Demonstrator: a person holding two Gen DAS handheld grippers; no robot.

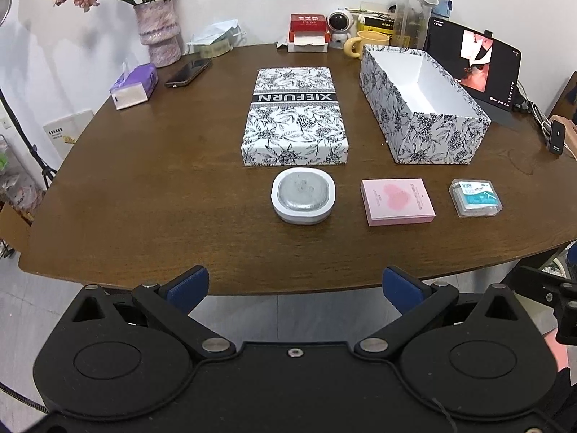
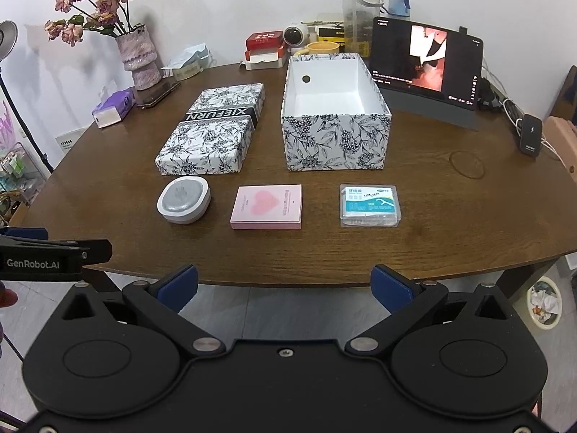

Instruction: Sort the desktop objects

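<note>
Nothing looks sorted yet. The open floral box (image 2: pixel 335 115) stands empty on the counter (image 2: pixel 450 223), its white inside bare apart from a dark round spot on the far wall, perhaps a finger hole, though the view is too small to be sure. Its floral lid (image 2: pixel 212 133), printed XIEFURN, lies flat just to the left of it, so the box has still to be filled and closed.

Three small things wait in a row in front of box and lid, all apart from one another: a rounded white case with a grey top (image 2: pixel 184 200) on the left, a pink flat box with a heart print (image 2: pixel 267 207) in the middle, and a clear plastic pack of dental floss picks (image 2: pixel 369 205) on the right, roughly in front of the open box.

The right gripper (image 2: pixel 285 283) hangs back off the near edge of the counter, jaws spread wide and holding nothing; the pink box lies ahead between their lines, well apart from them. The left gripper (image 1: pixel 295 285) is likewise wide open and empty, off the counter edge, with the white case almost straight ahead and well clear of its jaws.

All three things remain to be moved, as I judge it.
</note>
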